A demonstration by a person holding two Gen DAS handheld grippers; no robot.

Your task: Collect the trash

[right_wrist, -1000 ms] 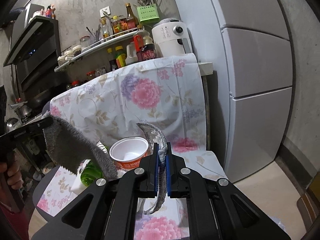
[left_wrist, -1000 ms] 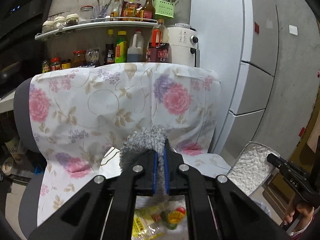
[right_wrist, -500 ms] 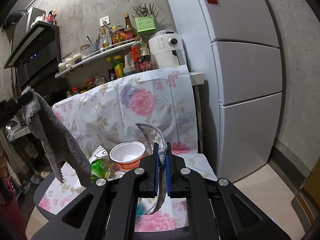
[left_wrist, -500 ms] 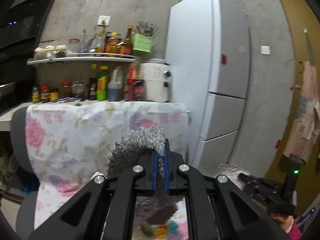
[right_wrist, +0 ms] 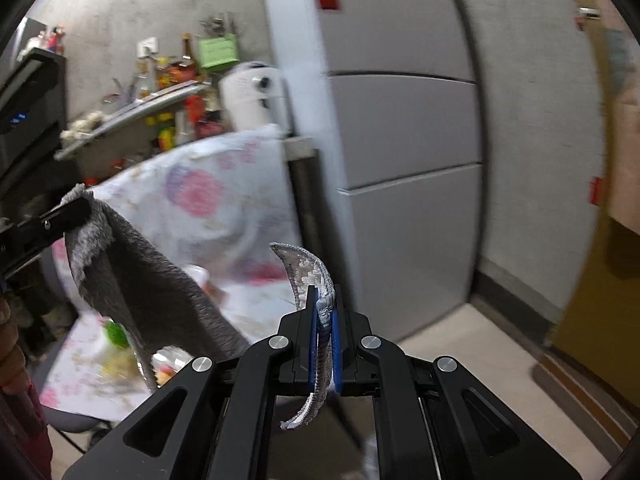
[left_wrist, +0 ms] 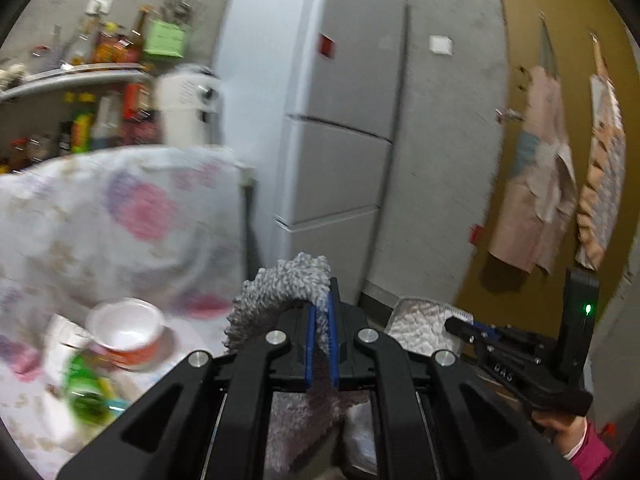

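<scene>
A grey fuzzy cloth (left_wrist: 286,284) is held between both grippers, lifted above the chair. My left gripper (left_wrist: 321,312) is shut on one corner of it. My right gripper (right_wrist: 324,308) is shut on another edge (right_wrist: 308,272); the cloth hangs down between them (right_wrist: 148,284). In the left wrist view the right gripper (left_wrist: 516,360) holds the cloth's white underside (left_wrist: 420,324). Trash lies on the flowered chair seat: a white and orange paper bowl (left_wrist: 126,330), a green bottle (left_wrist: 86,388) and wrappers (right_wrist: 168,364).
A chair draped in a flowered sheet (left_wrist: 120,216) stands at the left. A grey fridge (left_wrist: 344,120) is ahead. A shelf of bottles and jars (left_wrist: 80,80) and a white appliance (left_wrist: 184,108) are behind the chair. Aprons (left_wrist: 536,168) hang on a brown wall at the right.
Both grippers have swung to the right with the cloth, away from the chair toward the fridge. The cloth stays gripped by both. The views are motion-blurred.
</scene>
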